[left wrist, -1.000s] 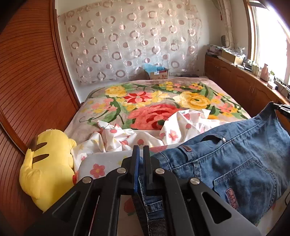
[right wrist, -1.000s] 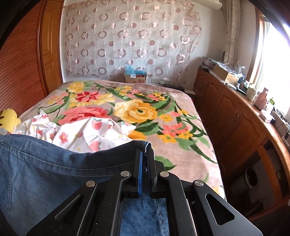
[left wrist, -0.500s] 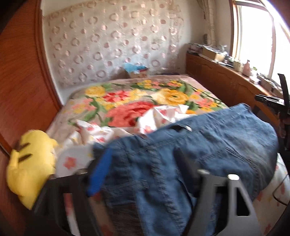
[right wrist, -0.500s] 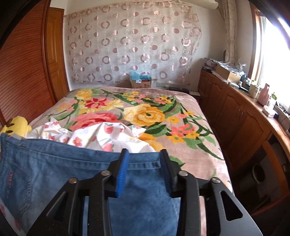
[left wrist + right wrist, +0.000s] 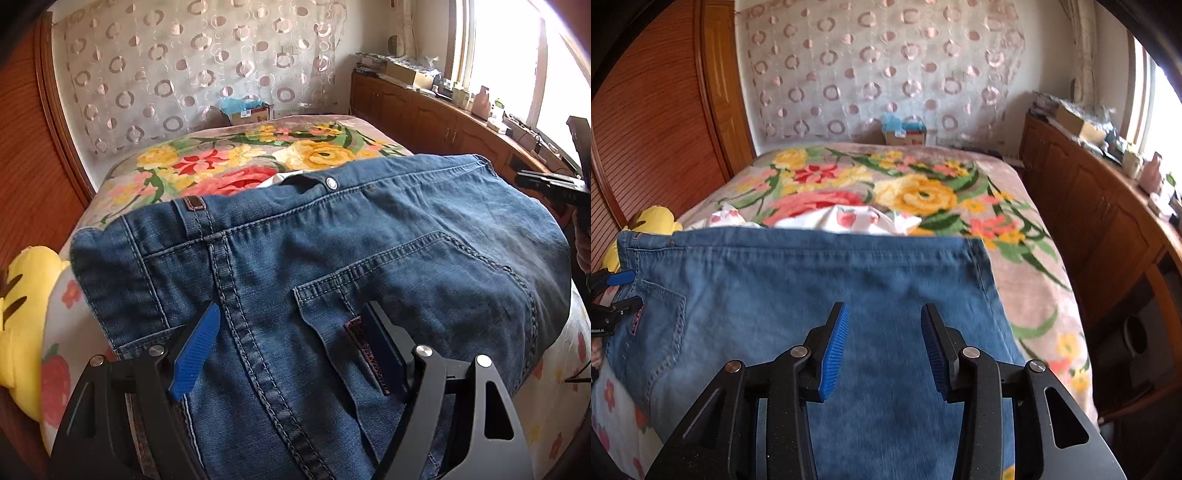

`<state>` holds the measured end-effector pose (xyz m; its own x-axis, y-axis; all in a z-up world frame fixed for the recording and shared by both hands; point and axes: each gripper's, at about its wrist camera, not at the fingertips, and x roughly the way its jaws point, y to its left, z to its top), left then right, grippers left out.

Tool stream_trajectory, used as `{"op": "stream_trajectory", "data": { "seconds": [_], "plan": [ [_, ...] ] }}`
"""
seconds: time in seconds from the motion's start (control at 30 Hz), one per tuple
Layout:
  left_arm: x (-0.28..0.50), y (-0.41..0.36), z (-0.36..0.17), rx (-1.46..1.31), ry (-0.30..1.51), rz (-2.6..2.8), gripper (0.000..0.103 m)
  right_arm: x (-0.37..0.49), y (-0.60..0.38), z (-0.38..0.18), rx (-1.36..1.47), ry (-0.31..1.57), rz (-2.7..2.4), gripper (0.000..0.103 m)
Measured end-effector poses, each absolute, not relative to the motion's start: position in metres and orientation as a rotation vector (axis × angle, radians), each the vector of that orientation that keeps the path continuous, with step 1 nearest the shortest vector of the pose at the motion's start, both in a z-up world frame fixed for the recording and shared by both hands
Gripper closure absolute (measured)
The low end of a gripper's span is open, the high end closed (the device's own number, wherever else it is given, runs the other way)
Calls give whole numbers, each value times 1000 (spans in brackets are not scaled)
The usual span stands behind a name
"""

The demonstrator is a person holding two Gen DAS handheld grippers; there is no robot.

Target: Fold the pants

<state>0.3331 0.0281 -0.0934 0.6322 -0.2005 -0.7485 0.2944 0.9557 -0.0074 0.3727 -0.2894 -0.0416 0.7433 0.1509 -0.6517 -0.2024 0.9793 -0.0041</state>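
- Denim pants (image 5: pixel 369 251) are laid flat across the floral bed (image 5: pixel 1027 295), waistband away from the cameras.
- Left gripper (image 5: pixel 291 343) is spread wide, cloth released.
- Right gripper (image 5: pixel 884 347): jaws just opening, denim let go so the fold settles.

Bed with pink floral plush blanket (image 5: pixel 1027 280), big yellow and red blooms. Crumpled white sheet with red flower print (image 5: pixel 857 219) on blanket mid-bed. Yellow plush toy with brown stripes (image 5: pixel 26 306) at left bed edge, against reddish slatted wooden wall panel (image 5: pixel 639 155). Sheer curtain with circle pattern (image 5: pixel 886 70) on far wall. Small cardboard box with blue contents (image 5: pixel 905 133) beyond bed. Long wooden cabinet counter (image 5: pixel 1108 206) under window, cluttered top.
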Motion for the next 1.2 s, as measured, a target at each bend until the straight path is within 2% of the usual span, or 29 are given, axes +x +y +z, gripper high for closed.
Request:
{"op": "stream_trajectory", "data": {
  "seconds": [0.27,0.77,1.2],
  "plan": [
    [331,28,-102,131,831,-291,23,348,-311,-43,-39,730,168,60],
    [334,33,-104,128,849,-293,23,263,-282,-17,-39,643,156,49],
    [331,34,-105,113,850,-266,22,230,-254,-59,-7,738,228,47]
  ]
}}
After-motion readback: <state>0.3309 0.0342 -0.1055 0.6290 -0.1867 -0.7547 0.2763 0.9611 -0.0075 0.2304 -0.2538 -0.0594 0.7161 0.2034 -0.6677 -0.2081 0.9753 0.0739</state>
